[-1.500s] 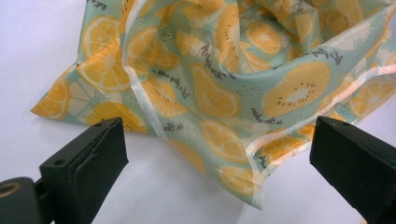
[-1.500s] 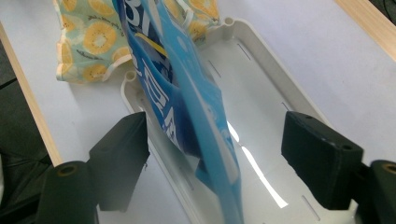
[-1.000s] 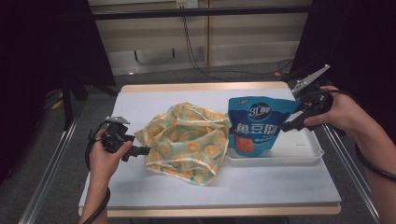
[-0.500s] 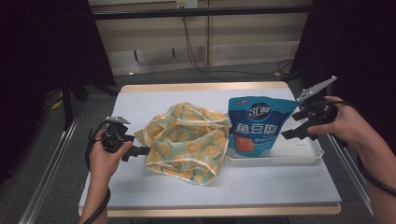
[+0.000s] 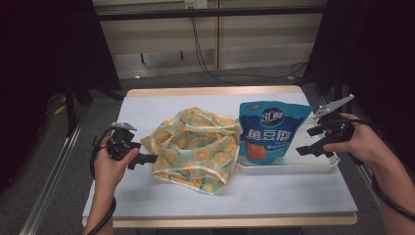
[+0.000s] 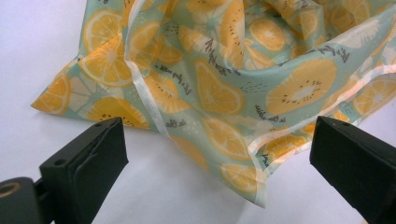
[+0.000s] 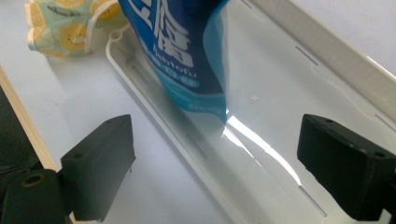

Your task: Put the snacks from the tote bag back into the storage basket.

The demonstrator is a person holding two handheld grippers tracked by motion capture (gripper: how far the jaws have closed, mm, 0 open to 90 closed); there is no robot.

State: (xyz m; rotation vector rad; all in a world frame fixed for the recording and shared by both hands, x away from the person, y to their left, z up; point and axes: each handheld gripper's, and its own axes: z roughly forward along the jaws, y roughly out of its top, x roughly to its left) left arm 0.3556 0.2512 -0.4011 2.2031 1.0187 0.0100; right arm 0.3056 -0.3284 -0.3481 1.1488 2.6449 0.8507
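A crumpled cloth bag printed with orange slices on pale green lies at the middle of the white table. My left gripper sits at its left edge, open. In the left gripper view the cloth bag lies just ahead of the left gripper, and a white-trimmed hem reaches between the jaws. A blue snack pouch stands upright in a white tray. My right gripper hovers open at the tray's right end. Between its jaws, the right gripper frames the blue pouch's lower corner and the tray floor.
The table's wooden front edge runs below both hands. A metal rail lies along the left side. Black stands and cables sit on the floor behind the table. Bare white tabletop stretches in front of the tray.
My right gripper has dropped from beside the pouch's top down to the tray's right end. The left gripper and the cloth bag have stayed put.
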